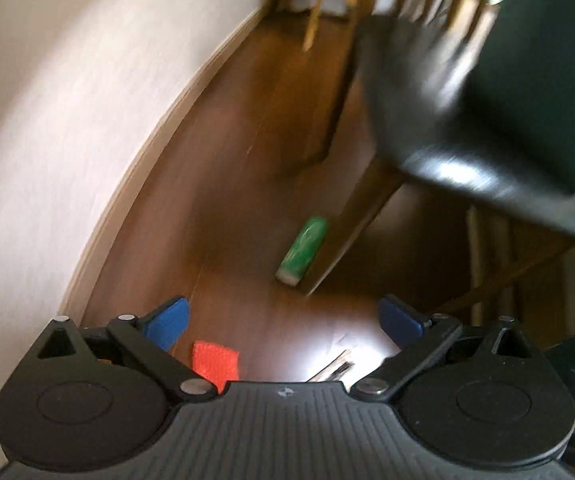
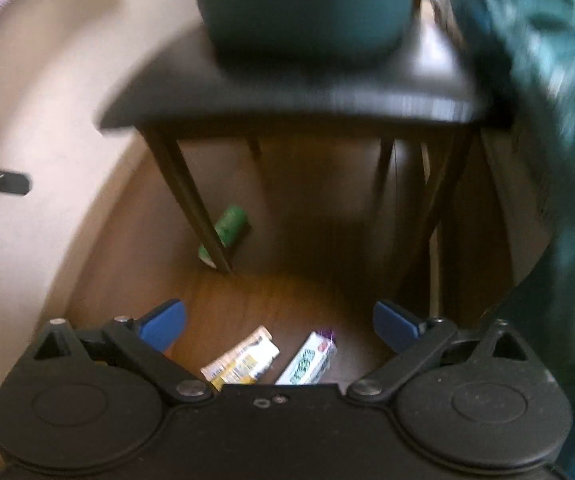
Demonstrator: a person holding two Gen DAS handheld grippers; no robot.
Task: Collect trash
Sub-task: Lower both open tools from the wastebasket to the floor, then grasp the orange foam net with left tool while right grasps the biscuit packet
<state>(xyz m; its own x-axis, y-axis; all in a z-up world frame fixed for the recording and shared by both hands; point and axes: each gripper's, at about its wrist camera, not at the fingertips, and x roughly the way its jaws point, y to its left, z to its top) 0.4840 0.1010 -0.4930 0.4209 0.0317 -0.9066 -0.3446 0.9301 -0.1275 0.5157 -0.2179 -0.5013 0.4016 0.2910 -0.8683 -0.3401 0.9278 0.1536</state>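
A green can lies on its side on the wooden floor against a dark table leg. My left gripper is open and empty, above the floor and short of the can. The can also shows in the right wrist view, partly hidden behind a table leg. My right gripper is open and empty. A yellow-and-white wrapper and a white-and-green carton lie on the floor just below it. A teal bin stands on the table.
A small black table stands over the floor with thin legs. A pale wall with a baseboard runs along the left. An orange scrap lies near the left gripper. Teal fabric hangs at the right. Wooden chair legs stand far back.
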